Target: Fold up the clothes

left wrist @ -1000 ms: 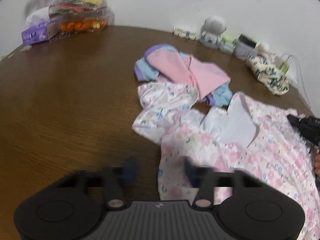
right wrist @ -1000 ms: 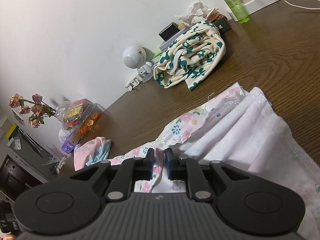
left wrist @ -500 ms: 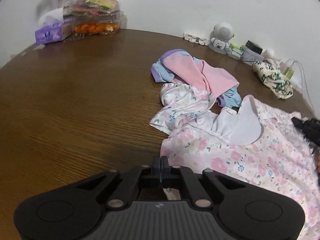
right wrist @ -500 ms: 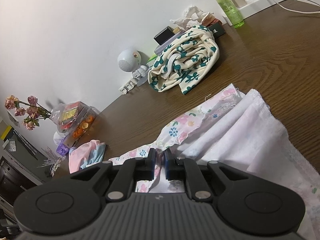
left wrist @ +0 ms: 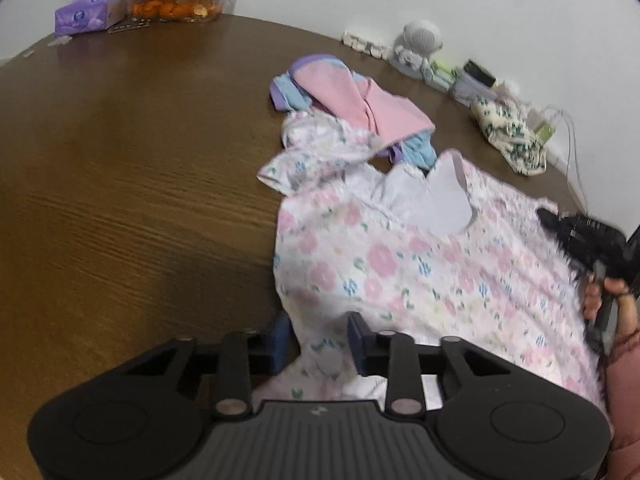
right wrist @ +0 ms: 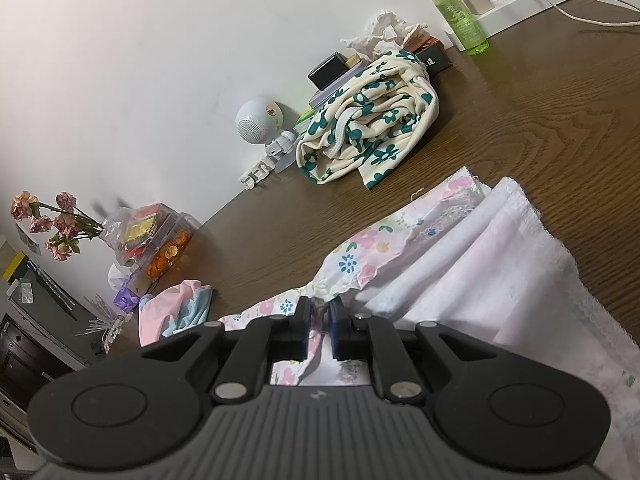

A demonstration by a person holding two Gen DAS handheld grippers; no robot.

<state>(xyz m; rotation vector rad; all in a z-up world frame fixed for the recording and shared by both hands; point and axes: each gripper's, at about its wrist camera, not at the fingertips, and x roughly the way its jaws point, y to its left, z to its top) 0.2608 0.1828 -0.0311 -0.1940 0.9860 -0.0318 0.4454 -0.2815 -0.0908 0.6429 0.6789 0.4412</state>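
A white dress with pink flowers (left wrist: 400, 268) lies spread on the brown table (left wrist: 120, 200), neck toward the wall. My left gripper (left wrist: 318, 338) is open, its fingers on either side of the dress's near left edge. My right gripper (right wrist: 319, 320) is shut on a bunch of the same dress (right wrist: 460, 264) at its right side; it shows in the left wrist view (left wrist: 580, 236) at the dress's right edge. A pink and blue garment (left wrist: 352, 108) lies crumpled beyond the dress.
A cream garment with green flowers (right wrist: 368, 120) lies by the wall next to a white robot figure (right wrist: 260, 124), small boxes and a green bottle (right wrist: 460, 12). A snack box (left wrist: 176, 0) and a purple tissue pack (left wrist: 82, 20) stand at the far left.
My left gripper, open a second ago, shut at the dress's edge half a second ago and has now opened again around it. The right gripper stays shut on the dress.
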